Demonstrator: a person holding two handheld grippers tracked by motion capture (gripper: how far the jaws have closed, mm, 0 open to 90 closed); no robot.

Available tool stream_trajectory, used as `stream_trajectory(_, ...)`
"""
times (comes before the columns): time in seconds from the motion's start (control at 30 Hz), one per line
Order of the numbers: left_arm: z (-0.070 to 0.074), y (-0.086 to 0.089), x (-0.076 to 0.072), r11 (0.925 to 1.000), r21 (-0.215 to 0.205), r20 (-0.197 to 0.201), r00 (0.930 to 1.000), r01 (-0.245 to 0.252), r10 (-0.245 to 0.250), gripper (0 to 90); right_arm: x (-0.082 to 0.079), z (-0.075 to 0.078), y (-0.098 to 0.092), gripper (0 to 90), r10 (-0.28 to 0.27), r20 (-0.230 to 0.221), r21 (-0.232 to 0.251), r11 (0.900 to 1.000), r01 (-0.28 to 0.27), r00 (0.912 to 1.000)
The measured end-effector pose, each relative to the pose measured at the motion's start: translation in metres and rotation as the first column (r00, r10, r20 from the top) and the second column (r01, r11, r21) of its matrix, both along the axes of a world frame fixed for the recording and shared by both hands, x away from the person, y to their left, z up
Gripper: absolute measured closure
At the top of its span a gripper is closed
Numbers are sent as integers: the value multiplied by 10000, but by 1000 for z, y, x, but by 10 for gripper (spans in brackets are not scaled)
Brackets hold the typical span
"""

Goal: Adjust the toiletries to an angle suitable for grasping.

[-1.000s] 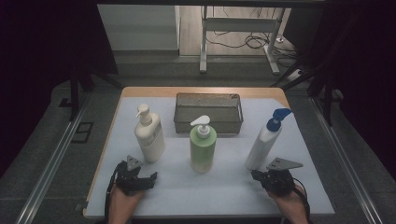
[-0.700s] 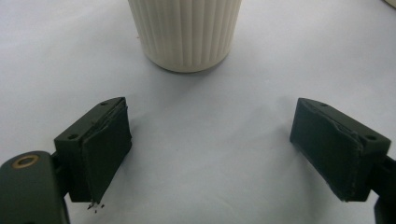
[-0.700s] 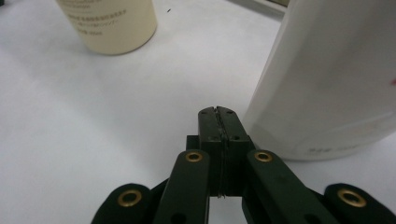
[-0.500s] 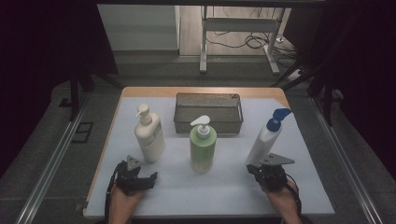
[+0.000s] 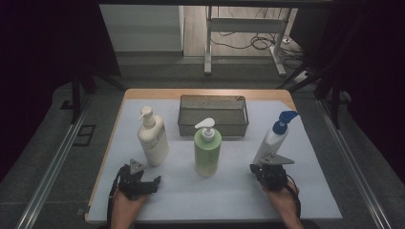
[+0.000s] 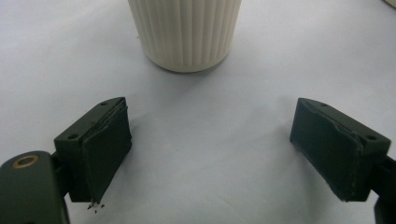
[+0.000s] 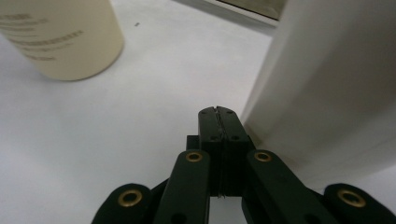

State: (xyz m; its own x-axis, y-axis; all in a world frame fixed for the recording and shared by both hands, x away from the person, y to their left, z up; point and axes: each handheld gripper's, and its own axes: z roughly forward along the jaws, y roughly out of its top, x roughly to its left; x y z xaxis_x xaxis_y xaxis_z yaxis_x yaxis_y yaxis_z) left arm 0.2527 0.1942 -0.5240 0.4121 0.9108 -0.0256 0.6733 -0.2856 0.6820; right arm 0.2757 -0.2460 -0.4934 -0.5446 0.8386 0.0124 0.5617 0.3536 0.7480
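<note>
Three pump bottles stand in a row on the white mat: a cream ribbed one (image 5: 153,139), a green one (image 5: 207,151), and a white one with a blue pump (image 5: 271,139). My left gripper (image 5: 148,182) rests on the mat just in front of the cream bottle (image 6: 184,32). In the left gripper view it is open (image 6: 210,156), with bare mat between the jaws. My right gripper (image 5: 258,170) sits at the foot of the white bottle (image 7: 336,84). It is shut on nothing (image 7: 218,113), its tip just left of that bottle's base.
A dark wire-mesh basket (image 5: 213,128) stands behind the green bottle at the back of the table. A pale bottle base (image 7: 60,37) stands off to the left in the right gripper view. The wooden table edge (image 5: 205,92) borders the mat at the back.
My right gripper has slid a little to the left, closer to the base of the white bottle. The left gripper and the bottles have not moved.
</note>
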Motion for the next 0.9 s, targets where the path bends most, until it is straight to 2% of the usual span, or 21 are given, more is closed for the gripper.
stream_trajectory(0.37, 0, 0, 0, 10000, 0, -1, 10000, 7, -7, 121, -4, 0, -2, 896, -165, -40, -162, 9997, 164, 9999)
stream_trajectory(0.4, 0, 0, 0, 10000, -1, -4, 10000, 2, -2, 121, -4, 0, -4, 896, -264, 21, -323, 9991, 264, 9997)
stream_trajectory(0.47, 0, 0, 0, 10000, 2, -2, 10000, 4, -4, 121, -4, 0, -7, 896, -250, -36, -186, 9995, 249, 9997)
stream_trajectory(0.9, 0, 0, 0, 10000, -2, -3, 10000, 4, -4, 121, -6, 1, -17, 896, -411, 8, -431, 9982, 411, 9992)
